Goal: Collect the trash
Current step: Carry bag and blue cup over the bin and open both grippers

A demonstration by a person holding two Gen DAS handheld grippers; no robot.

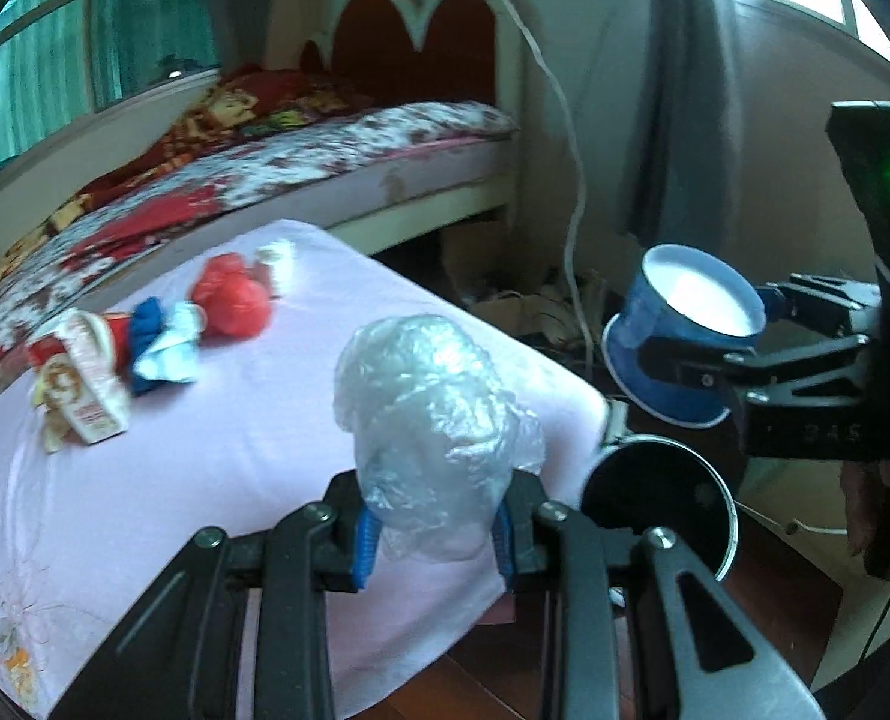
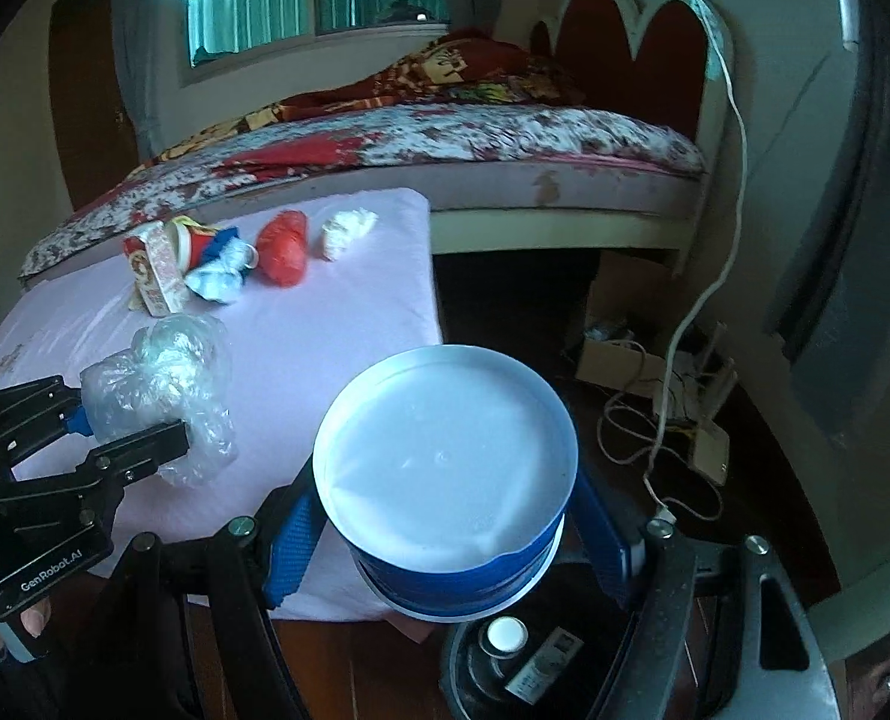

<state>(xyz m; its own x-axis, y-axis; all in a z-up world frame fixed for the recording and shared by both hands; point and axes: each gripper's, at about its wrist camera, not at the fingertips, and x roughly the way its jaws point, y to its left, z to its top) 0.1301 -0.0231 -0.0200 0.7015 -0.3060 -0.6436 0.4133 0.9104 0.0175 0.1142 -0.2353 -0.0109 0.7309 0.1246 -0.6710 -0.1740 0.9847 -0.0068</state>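
Where the pink-covered table (image 2: 324, 324) ends at its right-hand corner, bare dark floor opens beyond it, bounded farther back by the bed (image 2: 505, 138) and cluttered at the wall by a white cable (image 2: 685, 324) and boxes. Item: left gripper (image 1: 435, 531), angled downward over the table's near edge, blue pads pinching a crumpled clear plastic bag (image 1: 432, 420) that bulges above the fingers. Item: right gripper (image 2: 445, 546), likewise tipped downward, held just off the table's corner, jaws spread wide around a blue cup with white interior (image 2: 445, 462), gripped at its sides, mouth toward the camera. Item: round dark bin (image 2: 535, 666) on the floor directly below the cup, close against the table corner, holding a white-capped object and other scraps. Item: remaining trash at the table's far side, well apart from both grippers: a small carton (image 2: 159, 276), a blue-and-white wrapper (image 2: 219, 276), a red crumpled bag (image 2: 282, 252), a white wad (image 2: 345, 231) nearest the far edge.
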